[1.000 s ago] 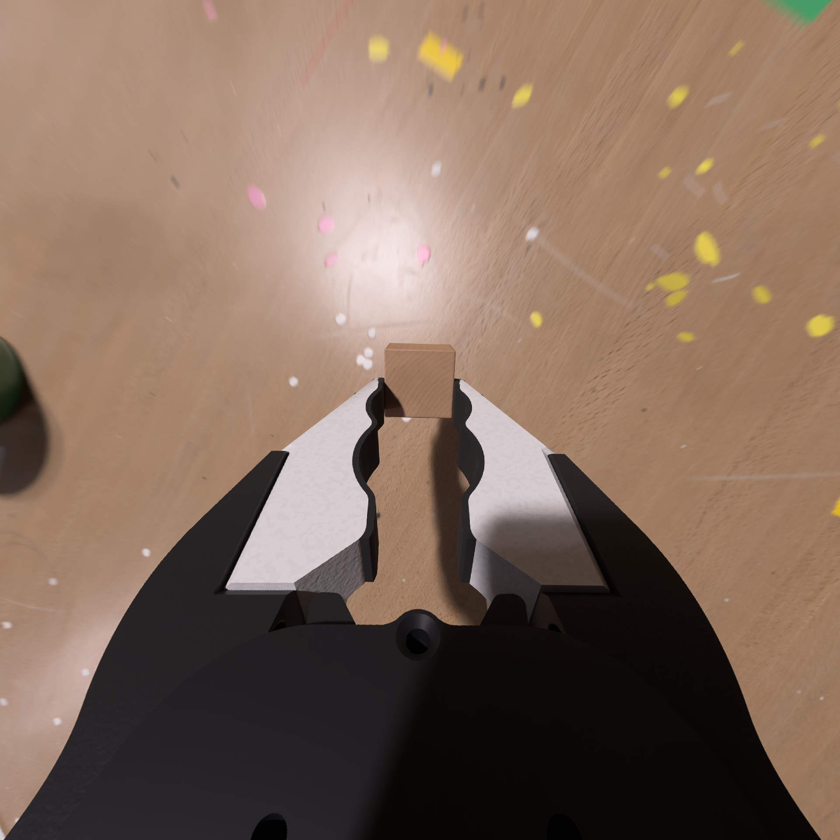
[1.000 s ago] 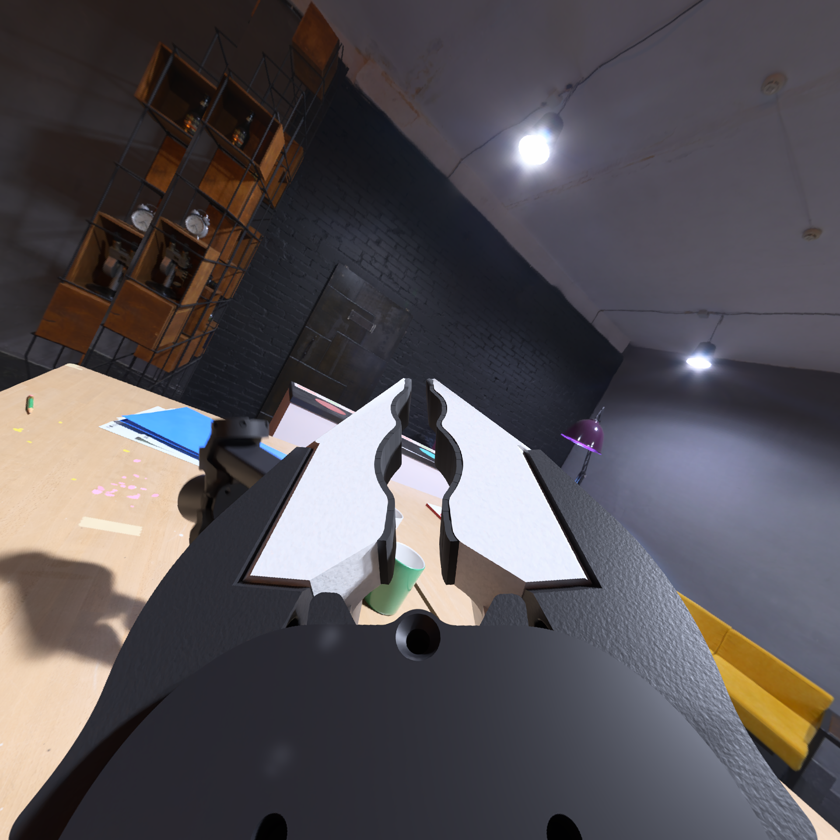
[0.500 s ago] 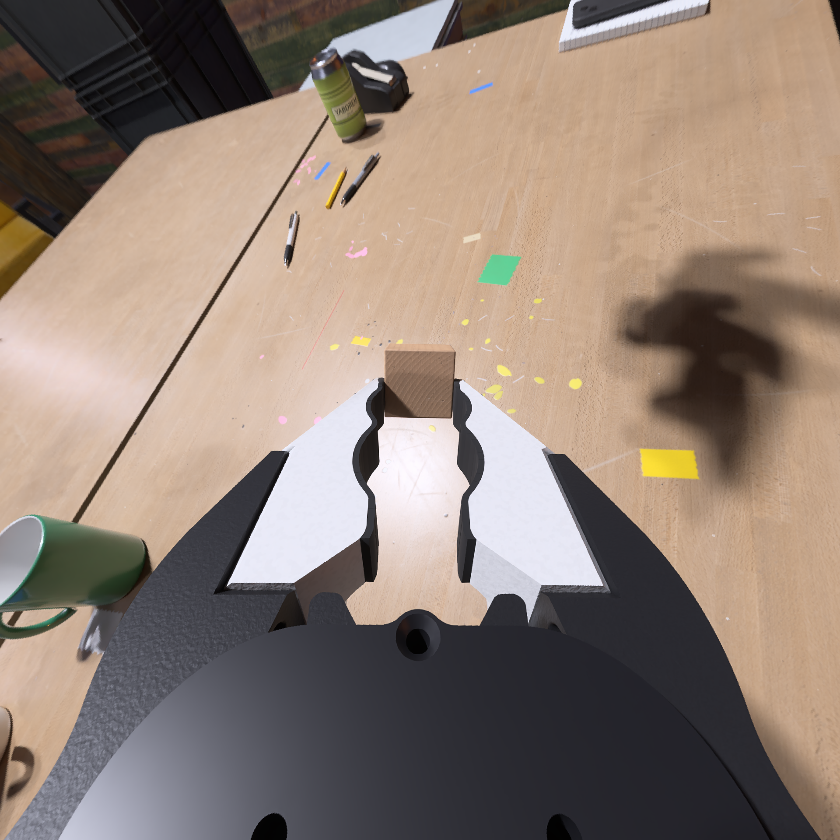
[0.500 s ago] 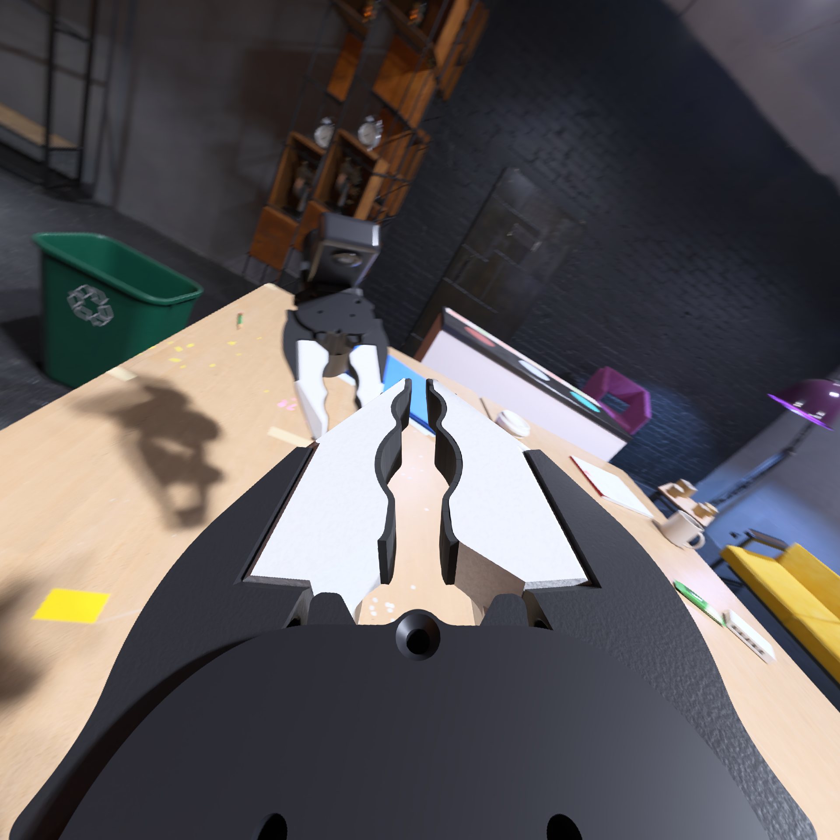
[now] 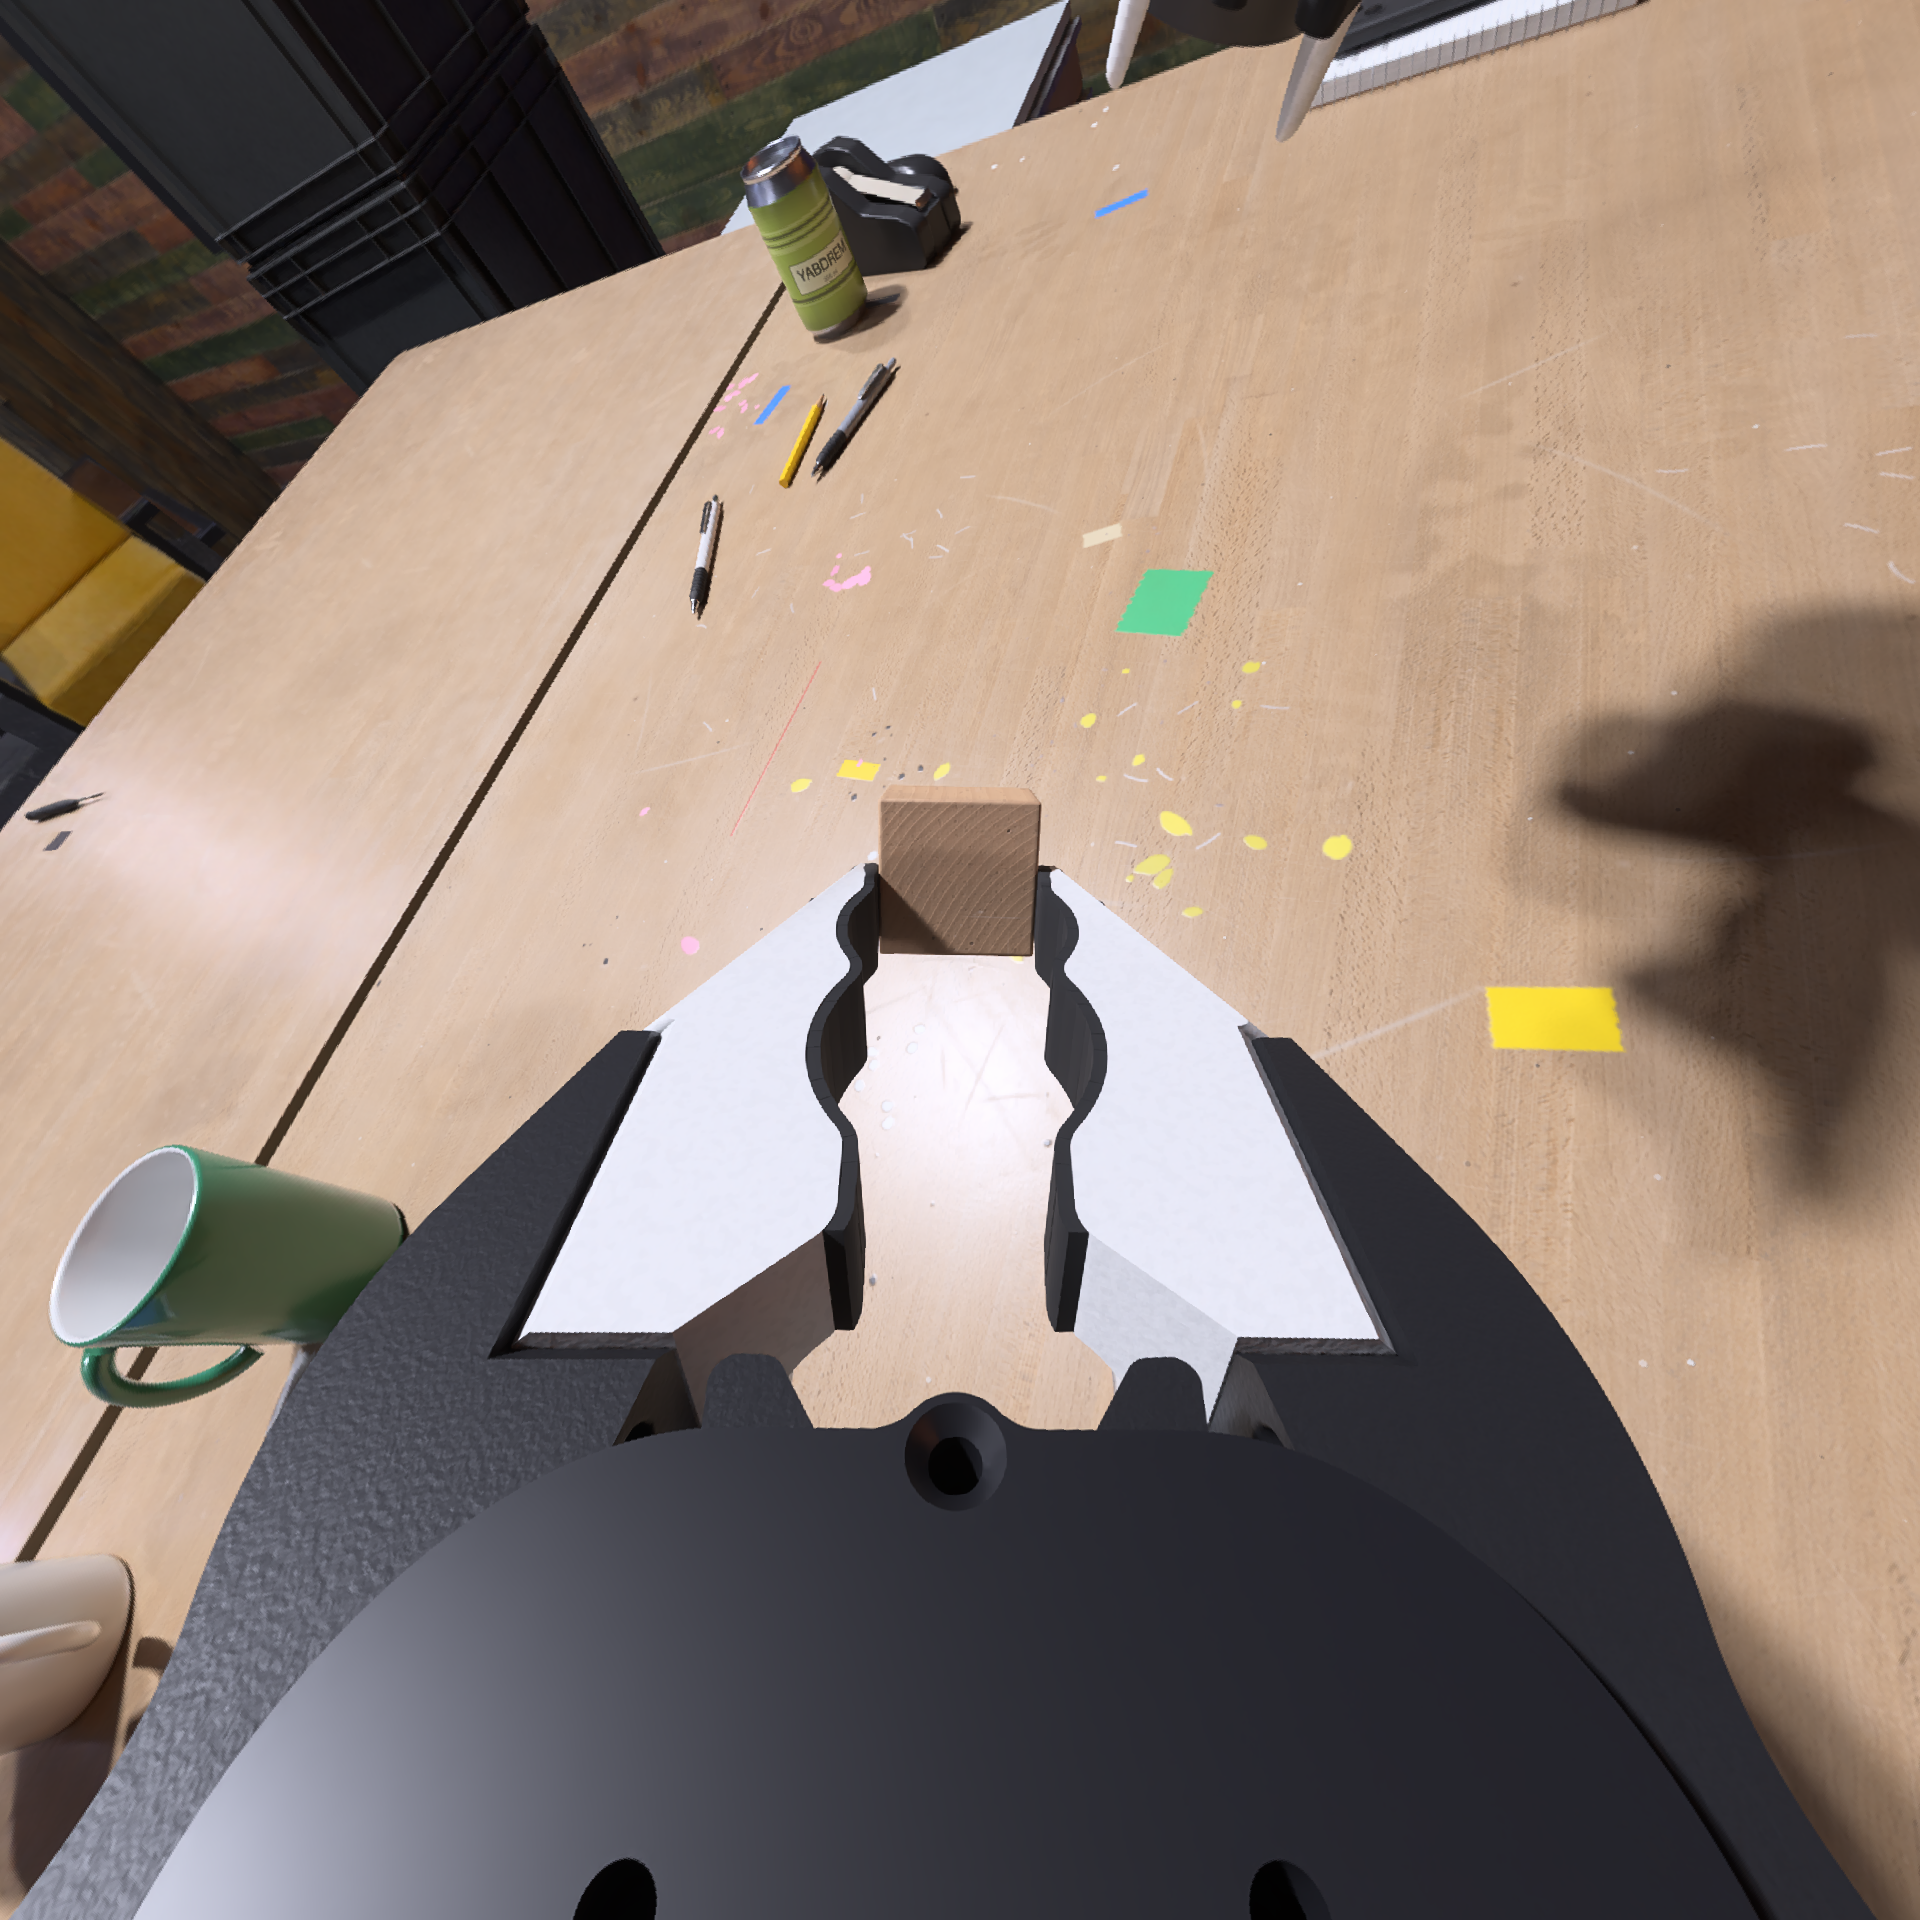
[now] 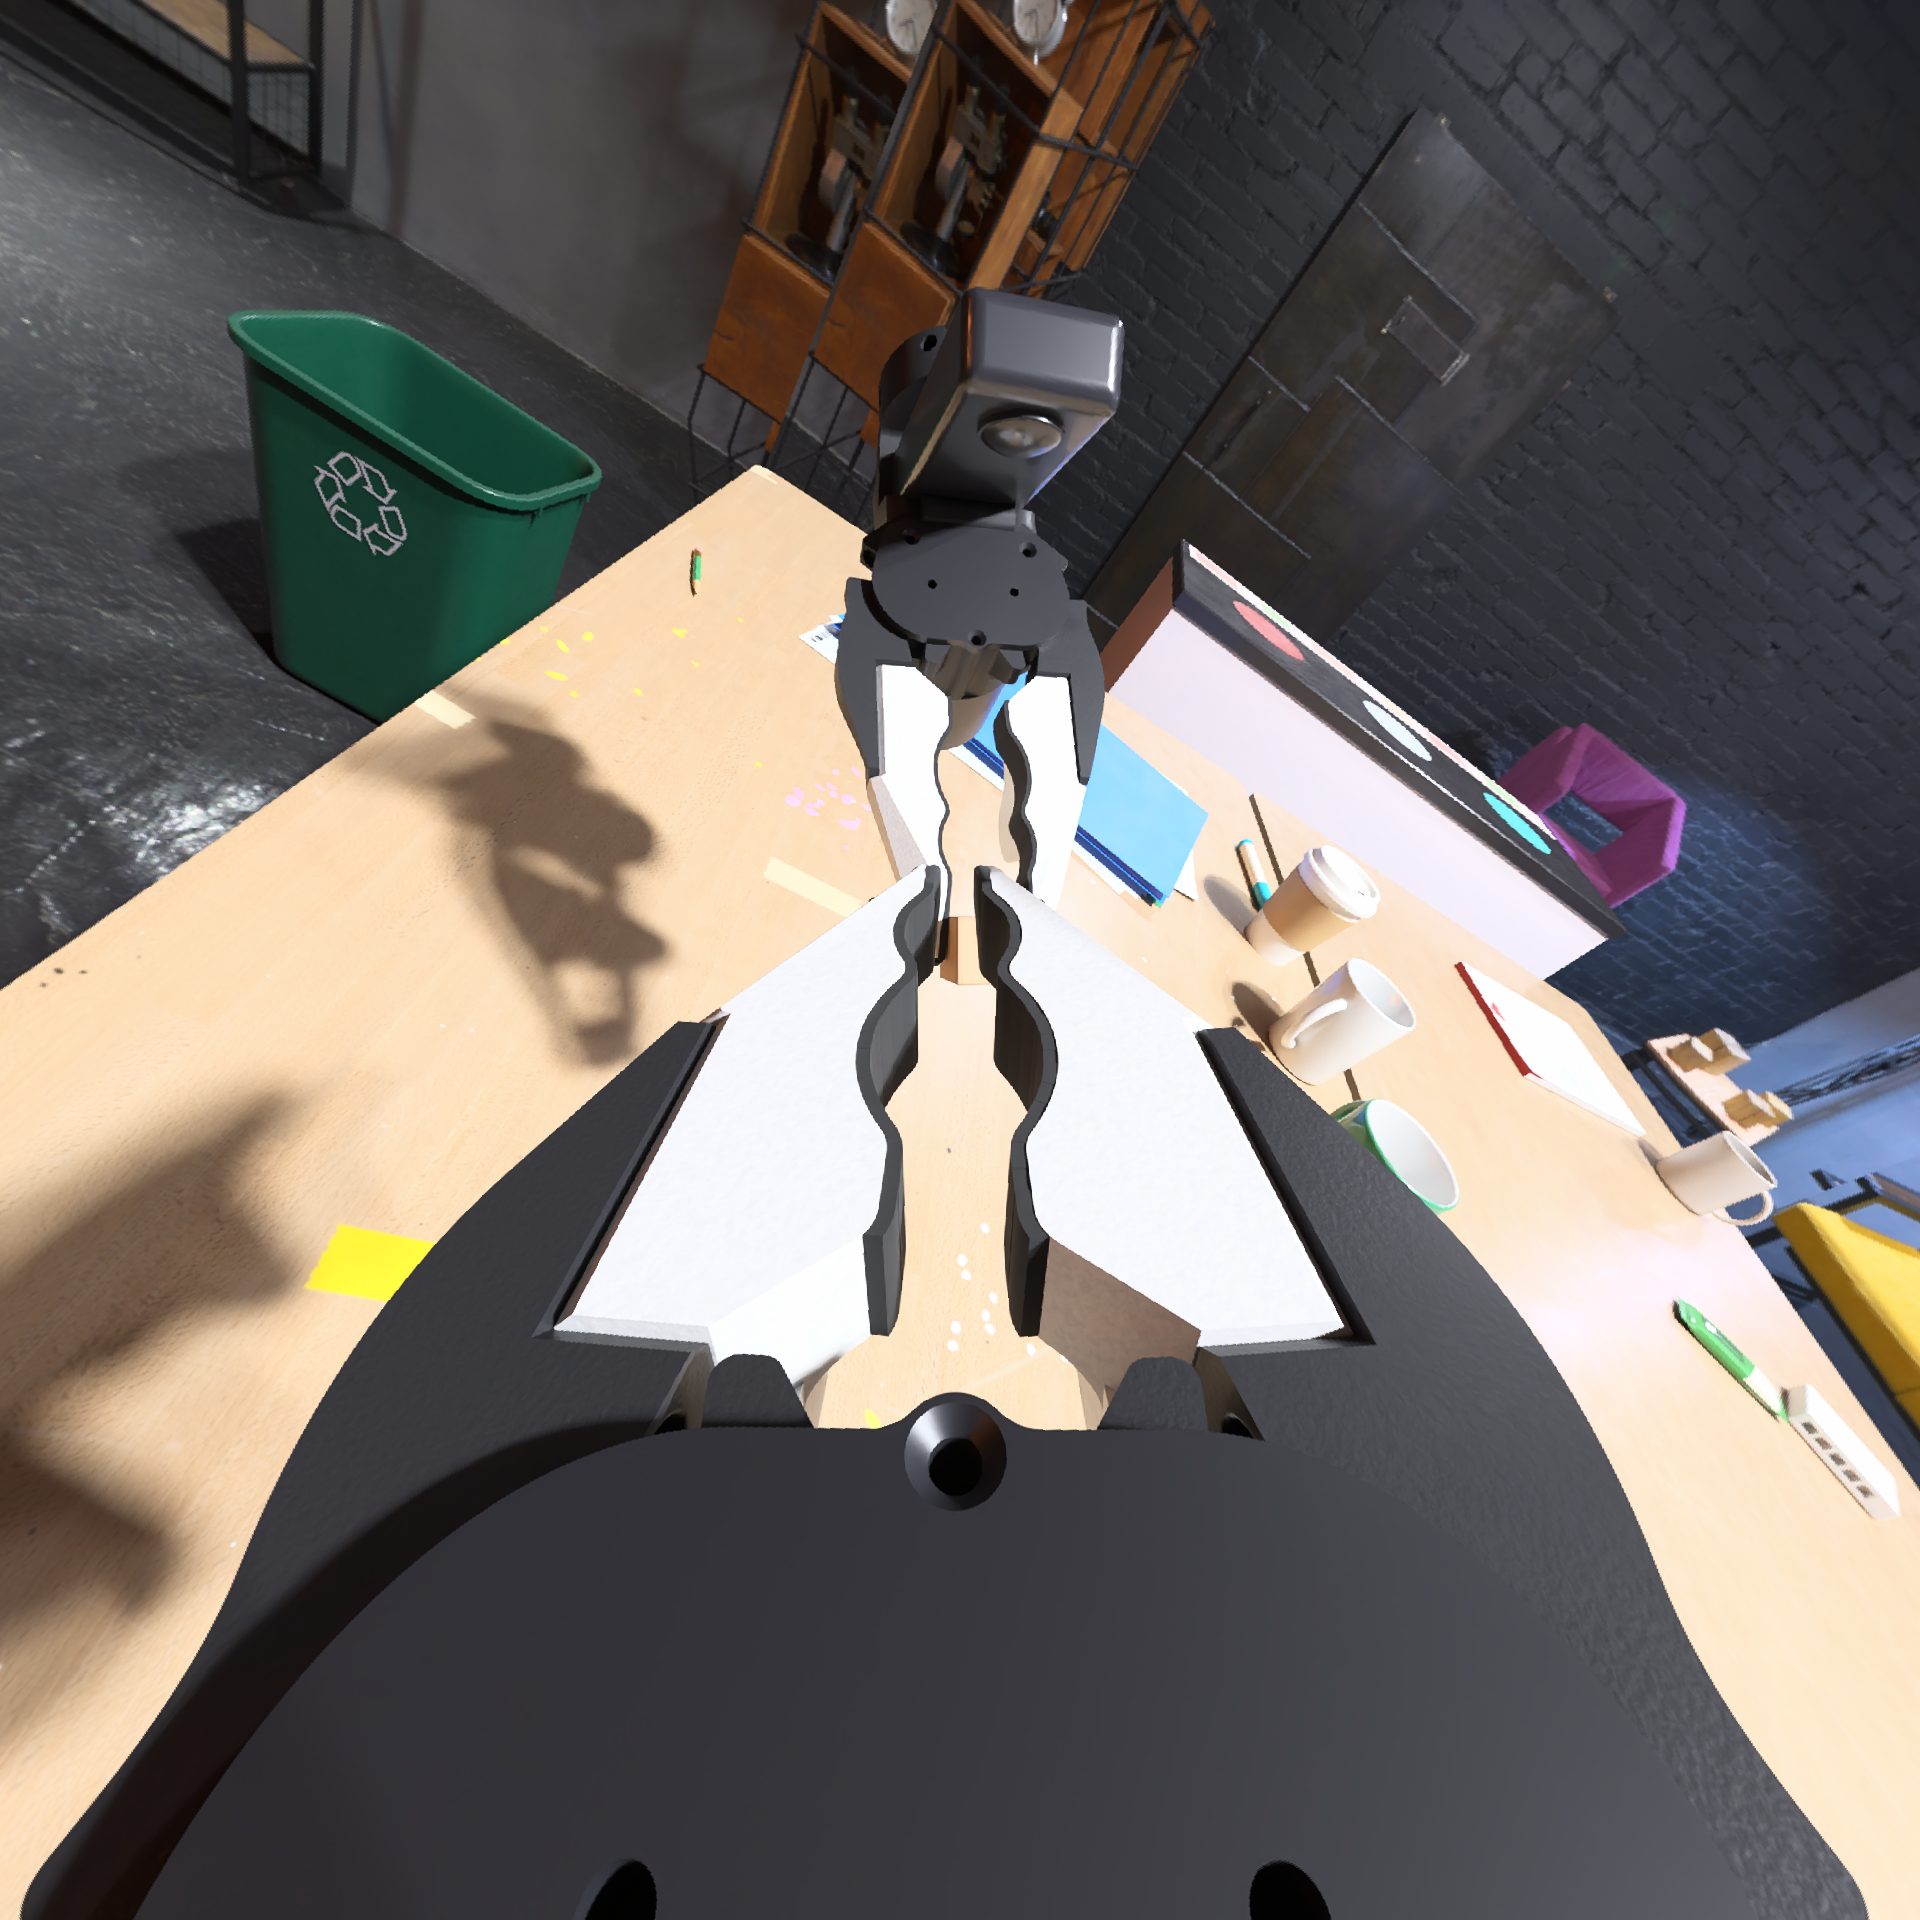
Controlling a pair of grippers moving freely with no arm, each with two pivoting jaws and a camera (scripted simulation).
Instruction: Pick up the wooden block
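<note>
My left gripper (image 5: 958,883) has the wooden block (image 5: 958,871) pinched between its fingertips, raised off the table (image 5: 1455,436); bare wood shows below between the fingers. Just beside its left flank lies a tipped green mug (image 5: 208,1257), close by the seam between the two tabletops. A yellow patch (image 5: 1552,1017) lies to the right, a green patch (image 5: 1165,602) beyond, with broad open wood around them. Farther off are pens and a green can (image 5: 806,239) near the far edge. My right gripper (image 6: 958,883) has its jaws nearly together on nothing; the block (image 6: 961,948), I think, peeks beyond its tips.
</note>
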